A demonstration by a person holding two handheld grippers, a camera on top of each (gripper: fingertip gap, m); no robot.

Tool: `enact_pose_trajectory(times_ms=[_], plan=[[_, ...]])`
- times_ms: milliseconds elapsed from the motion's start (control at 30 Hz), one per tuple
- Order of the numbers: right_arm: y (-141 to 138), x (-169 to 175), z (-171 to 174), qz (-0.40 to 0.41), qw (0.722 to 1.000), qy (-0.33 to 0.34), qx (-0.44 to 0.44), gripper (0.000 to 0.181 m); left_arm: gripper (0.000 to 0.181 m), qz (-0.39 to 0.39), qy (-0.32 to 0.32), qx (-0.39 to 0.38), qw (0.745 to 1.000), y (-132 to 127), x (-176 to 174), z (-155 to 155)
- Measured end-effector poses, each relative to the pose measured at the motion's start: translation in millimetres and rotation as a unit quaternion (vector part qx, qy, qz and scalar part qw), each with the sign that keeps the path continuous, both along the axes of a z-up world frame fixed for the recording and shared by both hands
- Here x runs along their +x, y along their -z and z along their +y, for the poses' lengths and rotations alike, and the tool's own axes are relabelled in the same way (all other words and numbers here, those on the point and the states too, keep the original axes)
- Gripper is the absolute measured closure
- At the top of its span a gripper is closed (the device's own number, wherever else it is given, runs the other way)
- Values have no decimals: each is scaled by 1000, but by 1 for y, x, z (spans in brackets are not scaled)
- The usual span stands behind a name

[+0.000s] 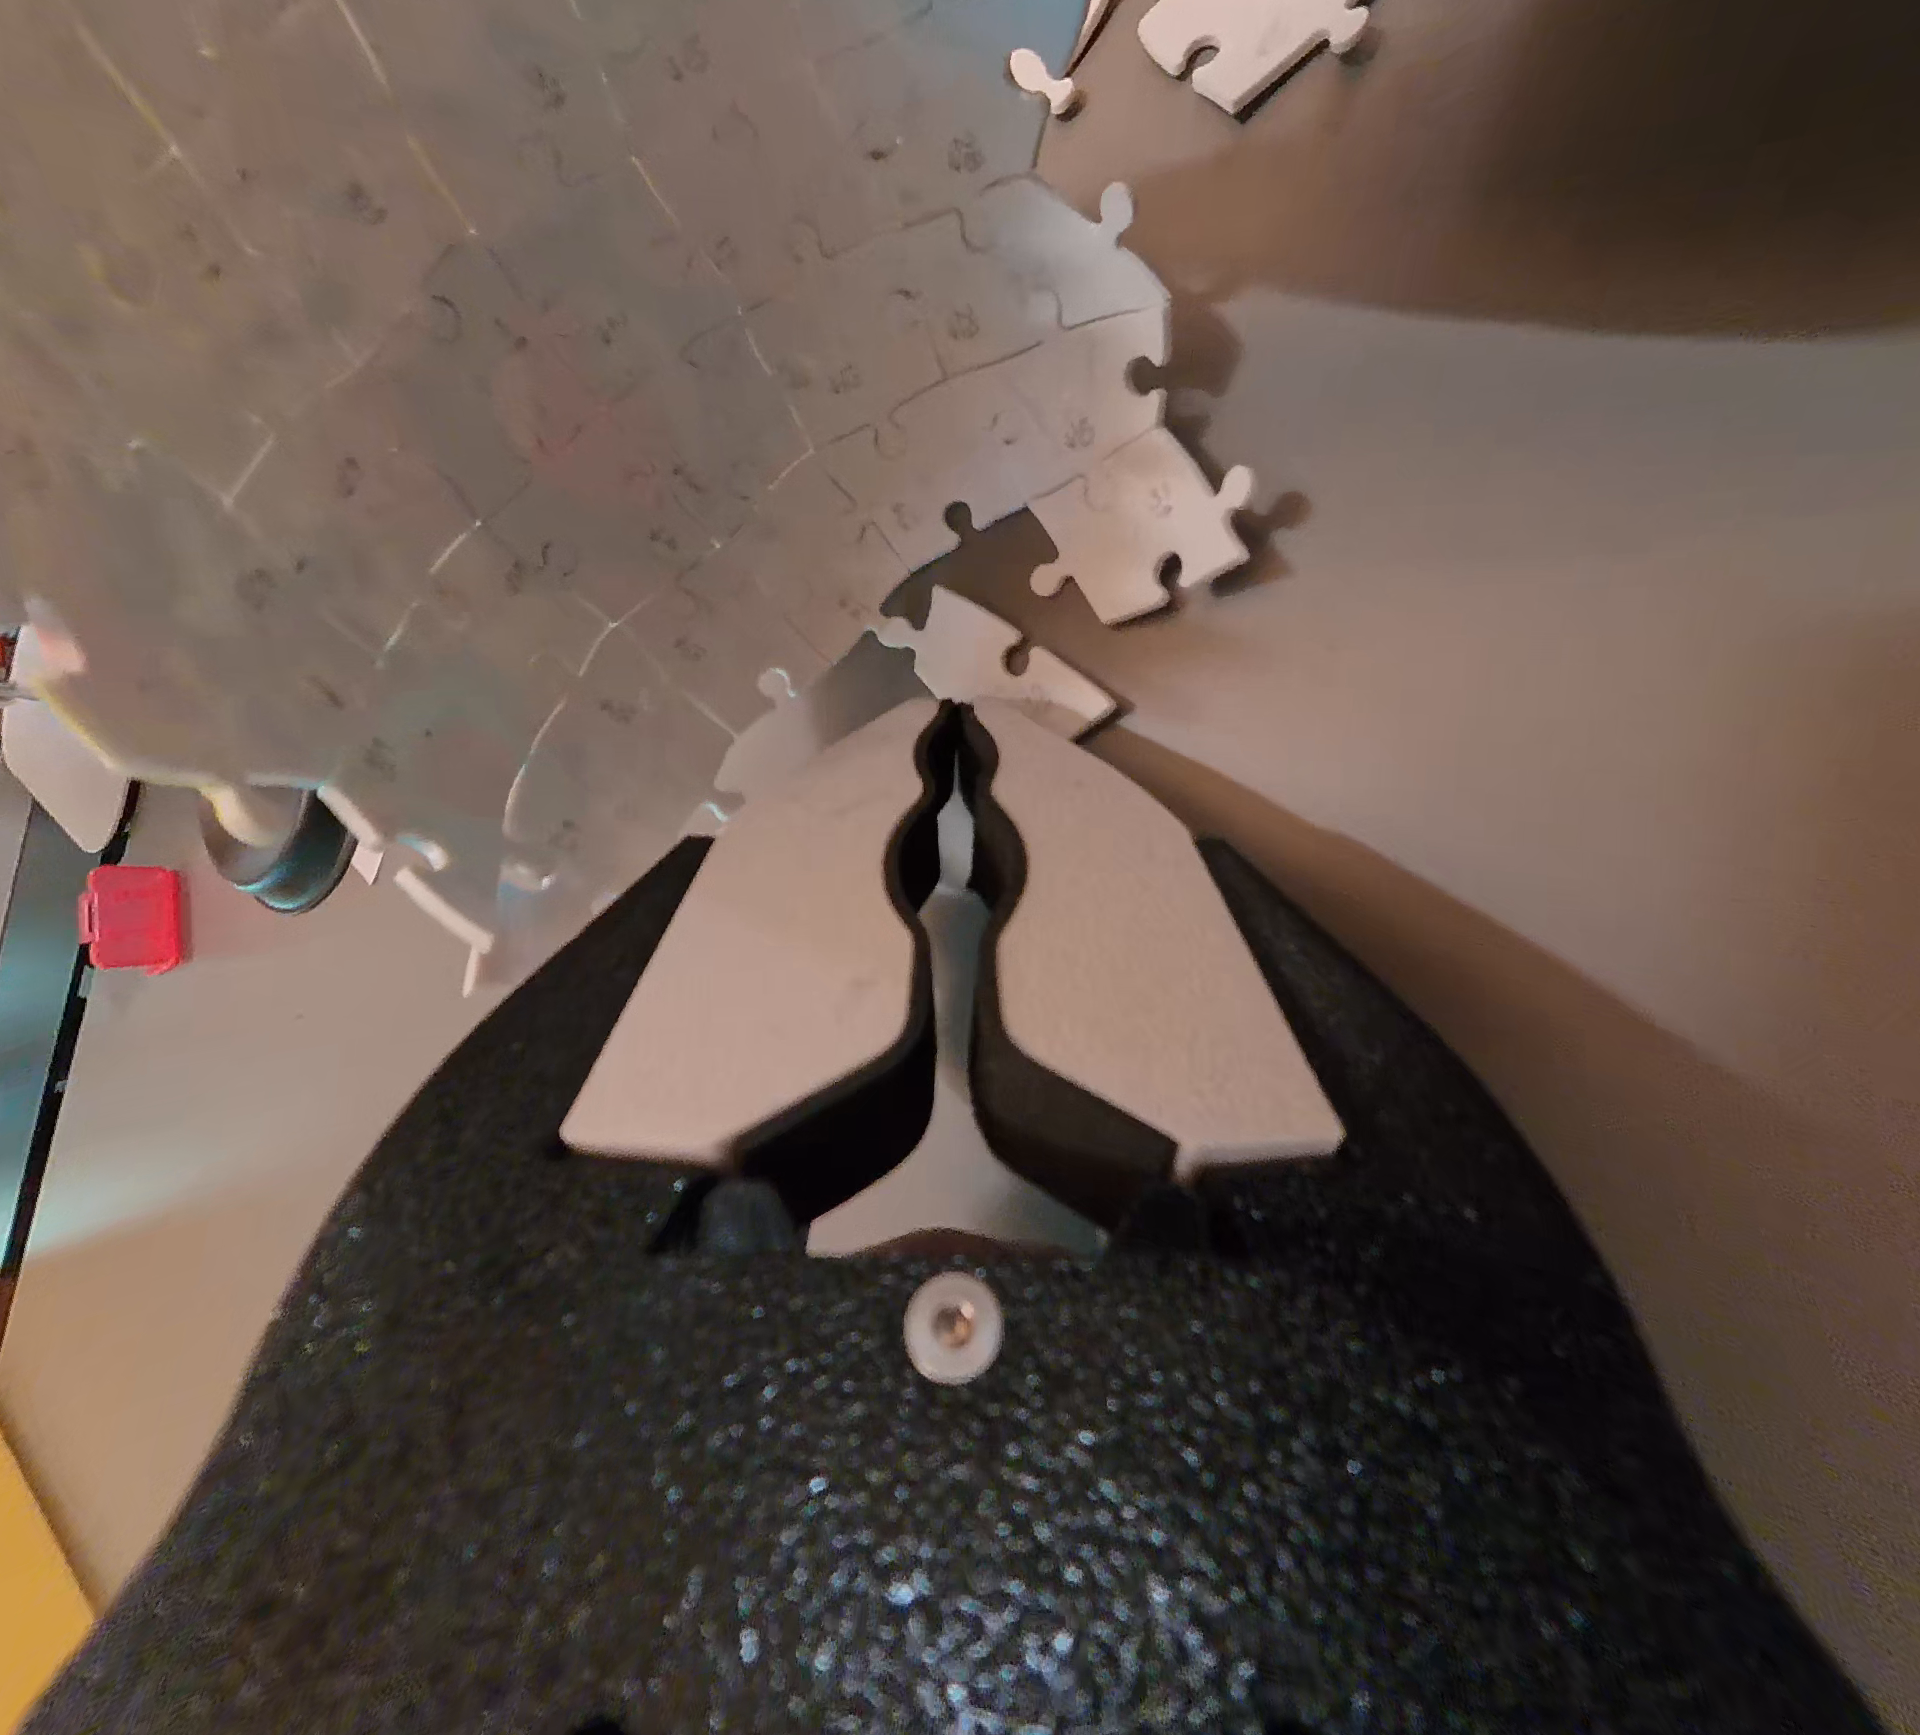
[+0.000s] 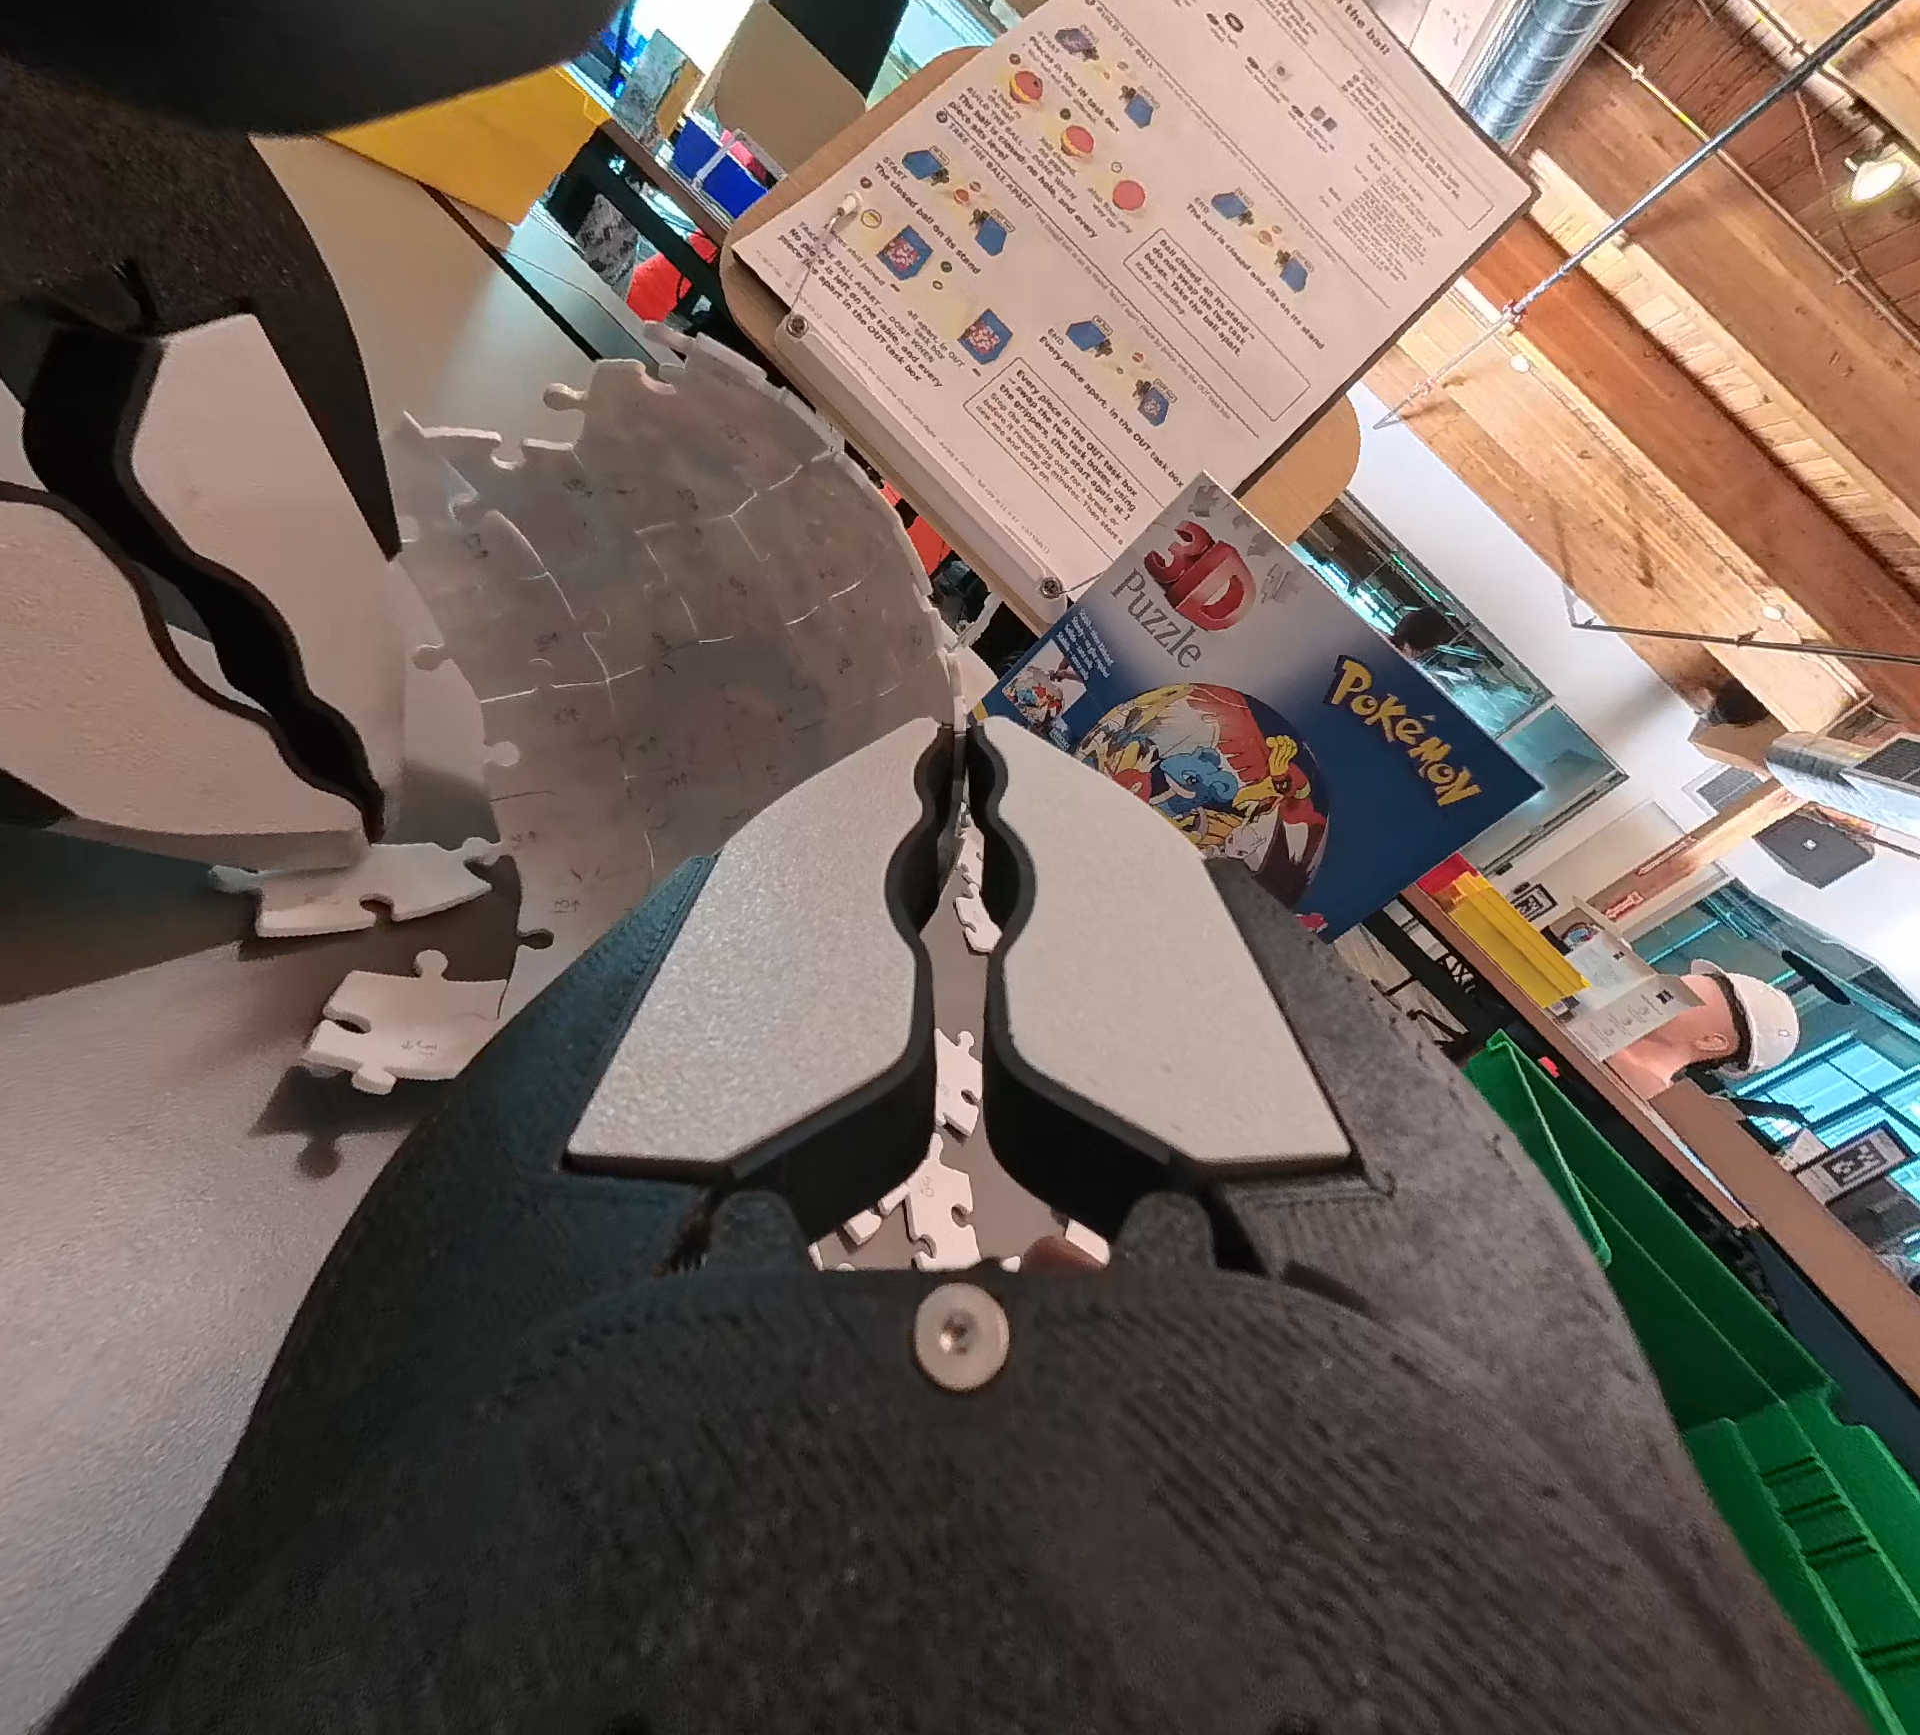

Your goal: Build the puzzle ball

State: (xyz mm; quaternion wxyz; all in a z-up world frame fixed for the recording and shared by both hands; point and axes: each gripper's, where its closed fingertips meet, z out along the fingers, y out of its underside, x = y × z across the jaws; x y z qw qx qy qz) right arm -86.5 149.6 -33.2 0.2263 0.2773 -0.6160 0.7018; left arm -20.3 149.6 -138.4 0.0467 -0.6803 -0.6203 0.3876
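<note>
Clearly, the left claw (image 1: 956,717) is pinching a loose white puzzle piece (image 1: 997,659) at the ragged edge of the half-built puzzle shell (image 1: 468,314). The right claw (image 2: 961,735) is pressed together on the shell's rim (image 2: 940,646), holding it above the worktop (image 1: 1558,750), where spare pieces (image 1: 1262,15) lie.

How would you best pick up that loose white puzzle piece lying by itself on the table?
Take the loose puzzle piece across its straight side edges, clear of the knobs. It lies flat on the table, so the hand-held gripper probably has to come down from above.
</note>
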Motion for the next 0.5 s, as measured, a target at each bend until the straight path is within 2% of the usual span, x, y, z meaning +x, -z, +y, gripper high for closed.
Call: enact_pose_trajectory(times_ms=[333, 500], plan=[[0, 0, 0, 2, 1000, 1, 0, 179, 181, -1, -4, -27, 1000, -1, 6, 1], [1, -2, -1, 2, 1000, 4, 0, 179, 181, 8, -4, 10, 1000, 0, 12, 8]])
